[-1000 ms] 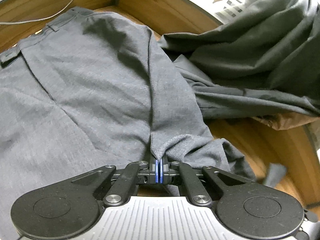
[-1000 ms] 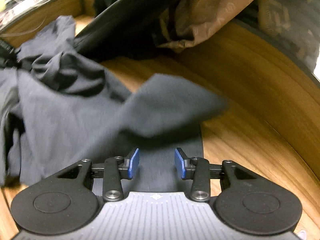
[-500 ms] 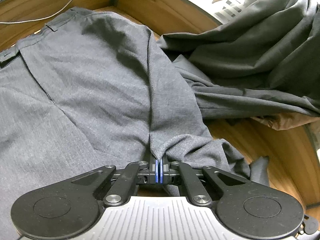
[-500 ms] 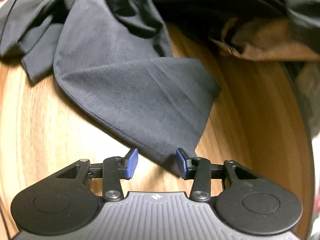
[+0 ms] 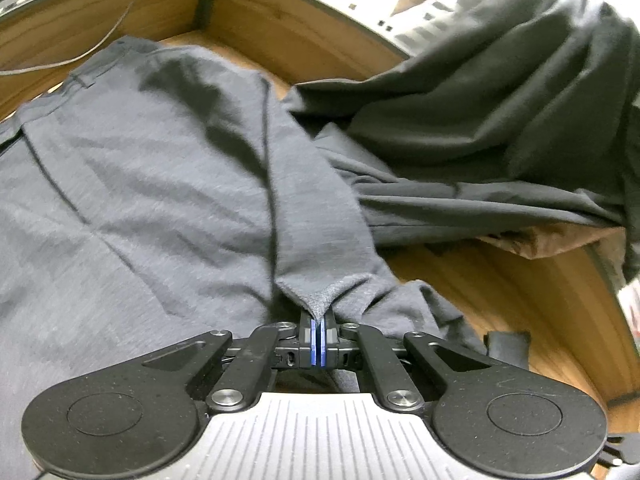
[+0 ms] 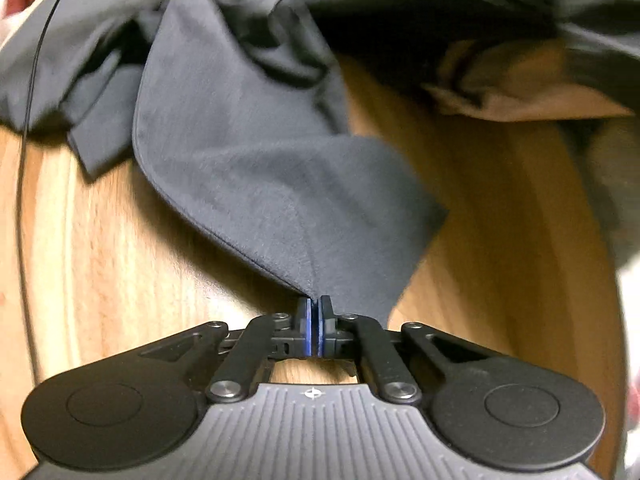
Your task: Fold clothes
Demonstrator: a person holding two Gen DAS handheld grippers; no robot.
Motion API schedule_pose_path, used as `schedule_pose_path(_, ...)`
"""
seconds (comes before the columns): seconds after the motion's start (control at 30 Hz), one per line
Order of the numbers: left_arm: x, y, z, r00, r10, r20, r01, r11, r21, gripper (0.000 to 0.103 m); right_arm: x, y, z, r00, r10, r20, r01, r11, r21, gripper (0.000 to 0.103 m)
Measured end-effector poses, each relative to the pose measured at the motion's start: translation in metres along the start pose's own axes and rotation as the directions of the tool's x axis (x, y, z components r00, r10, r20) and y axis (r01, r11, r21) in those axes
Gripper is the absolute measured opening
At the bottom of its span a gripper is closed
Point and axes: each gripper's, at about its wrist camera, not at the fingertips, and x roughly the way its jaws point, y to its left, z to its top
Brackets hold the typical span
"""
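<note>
both tongs, left tongs (image 5: 319, 320) and right tongs (image 6: 314, 306), clench grey trousers (image 5: 160, 200); thin corner bites could slip if tugged toward six o'clock.

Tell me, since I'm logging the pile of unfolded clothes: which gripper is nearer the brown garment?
Right, probably. The right gripper pinches a grey trouser hem across bare table from the brown garment; the left gripper grips another grey fabric corner, apparently farther from it.

Wooden tabletop (image 5: 500, 280), grey trousers (image 5: 140, 200) spread flat toward its left edge, dark heap (image 5: 500, 100) and brown cloth (image 5: 560, 240) at the far right, thin cable (image 5: 60, 62) along the far edge
</note>
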Motion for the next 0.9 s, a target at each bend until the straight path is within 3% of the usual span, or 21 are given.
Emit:
schedule_pose_path(0.13,-0.011,-0.011,-0.001,0.999,-0.034,0.027,0.033,0.998,0.046,0.004,-0.059,0.008,-0.01,0.992,-0.12,0.038,0.114,0.984,0.136,0.003)
schedule_pose_path(0.3,-0.032,-0.029,-0.001,0.993,-0.112,0.047,0.106,0.987,0.12,0.004,-0.132,0.028,-0.021,0.969,-0.246,-0.002,0.234,0.92,0.314,0.002)
schedule_pose_path(0.5,-0.05,-0.066,0.021,0.972,-0.228,0.054,0.21,0.951,0.226,0.004,-0.21,0.033,-0.01,0.943,-0.322,-0.081,0.325,0.843,0.43,0.002)
schedule_pose_path(0.6,-0.04,-0.087,0.035,0.964,-0.262,0.031,0.245,0.932,0.266,0.004,-0.235,0.012,-0.006,0.948,-0.311,-0.073,0.301,0.791,0.534,0.002)
schedule_pose_path(0.7,-0.017,-0.107,0.043,0.967,-0.256,0.008,0.241,0.919,0.313,0.004,-0.229,-0.007,-0.01,0.941,-0.322,-0.099,0.32,0.76,0.566,0.002)
schedule_pose_path(0.9,0.044,-0.138,0.039,0.977,-0.21,-0.02,0.202,0.901,0.384,0.004,-0.147,-0.053,-0.043,0.939,-0.286,-0.192,0.343,0.722,0.601,0.002)
